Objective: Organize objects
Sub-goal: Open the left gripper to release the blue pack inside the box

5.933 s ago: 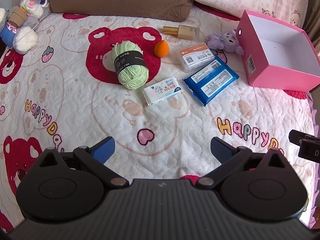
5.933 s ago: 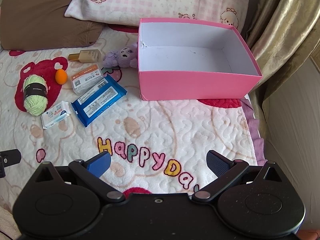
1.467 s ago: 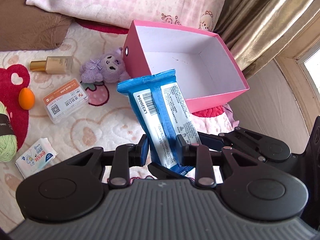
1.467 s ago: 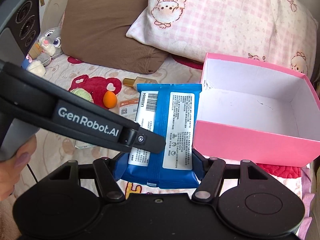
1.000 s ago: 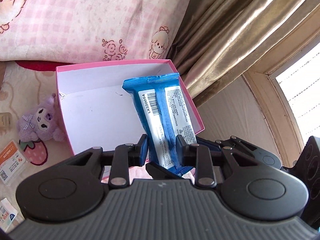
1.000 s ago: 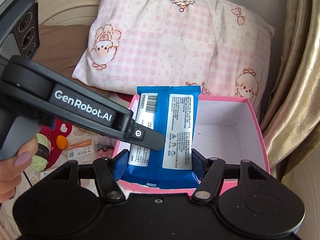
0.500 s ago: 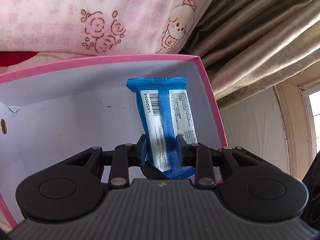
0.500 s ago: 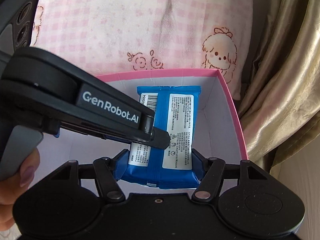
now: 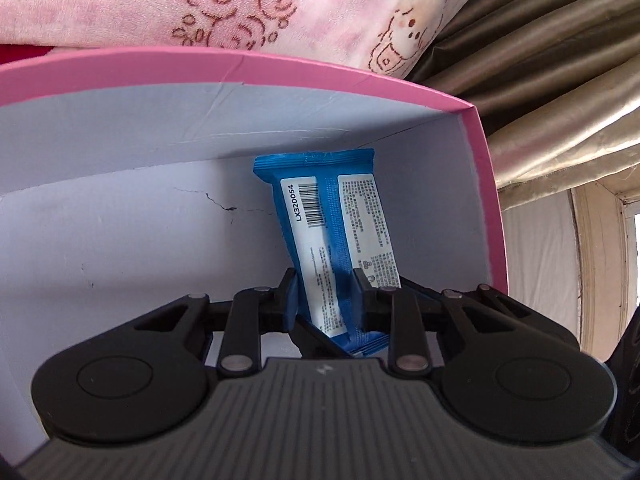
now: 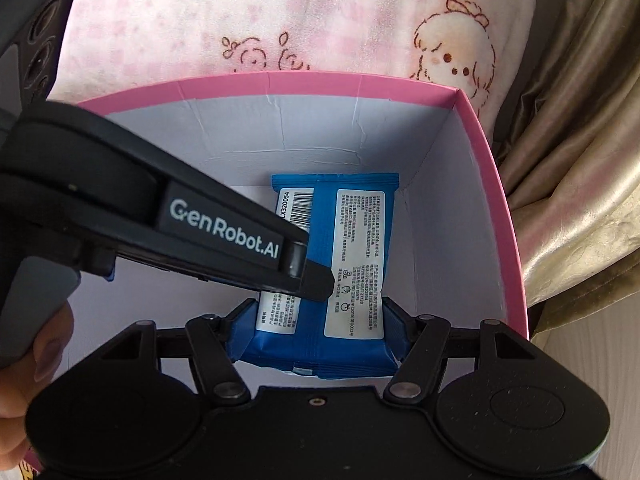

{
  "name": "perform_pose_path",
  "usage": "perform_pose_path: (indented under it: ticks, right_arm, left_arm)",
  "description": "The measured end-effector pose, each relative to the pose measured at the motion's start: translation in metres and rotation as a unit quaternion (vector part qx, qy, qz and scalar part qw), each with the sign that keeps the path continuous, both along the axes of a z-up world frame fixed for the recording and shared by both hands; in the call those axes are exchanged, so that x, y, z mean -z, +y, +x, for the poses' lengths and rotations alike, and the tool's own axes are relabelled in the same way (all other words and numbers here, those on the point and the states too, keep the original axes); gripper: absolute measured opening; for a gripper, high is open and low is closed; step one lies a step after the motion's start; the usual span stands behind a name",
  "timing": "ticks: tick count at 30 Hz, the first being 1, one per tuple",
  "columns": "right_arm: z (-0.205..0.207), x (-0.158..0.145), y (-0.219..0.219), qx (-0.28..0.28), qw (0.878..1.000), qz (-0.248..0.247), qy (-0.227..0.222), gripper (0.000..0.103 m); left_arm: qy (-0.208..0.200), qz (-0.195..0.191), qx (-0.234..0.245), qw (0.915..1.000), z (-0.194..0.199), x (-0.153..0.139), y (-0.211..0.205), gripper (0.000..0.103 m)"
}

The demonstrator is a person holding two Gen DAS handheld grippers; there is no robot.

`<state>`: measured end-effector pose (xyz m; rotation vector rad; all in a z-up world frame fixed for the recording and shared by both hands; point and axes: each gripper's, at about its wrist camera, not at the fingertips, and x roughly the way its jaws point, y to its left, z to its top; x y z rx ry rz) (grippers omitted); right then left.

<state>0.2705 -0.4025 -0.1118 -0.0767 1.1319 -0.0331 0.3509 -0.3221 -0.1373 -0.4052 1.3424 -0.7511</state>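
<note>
The blue packet (image 10: 316,280) is wrapped in smooth, slightly glossy plastic film with matt white printed labels. The pink box (image 9: 280,76) is made of matt card, creased and cracked on its white inside. The pillow (image 10: 320,20) is covered in soft, fuzzy cloth. A satiny sheen is shown by the curtain (image 9: 560,80).

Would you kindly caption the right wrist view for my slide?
Both claws, right and left, grip a blue packet inside the pink box.
</note>
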Motion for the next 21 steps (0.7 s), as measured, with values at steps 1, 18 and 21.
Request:
perform_pose_path:
  ticks: [1,18,21]
  right_arm:
    - [0.002,0.002,-0.002,0.003,1.0,0.001,0.004,0.069]
    - [-0.01,0.007,-0.005,0.004,0.999,-0.053,-0.008,0.016]
    - [-0.016,0.003,-0.009,0.017,0.999,-0.034,-0.025,0.016]
  left_arm:
    - [0.004,0.001,-0.005,1.0,0.002,0.002,-0.001,0.023]
    - [0.009,-0.005,-0.032,0.9994,0.005,-0.001,-0.017,0.014]
    - [-0.017,0.006,-0.025,0.9995,-0.001,-0.017,-0.016,0.018]
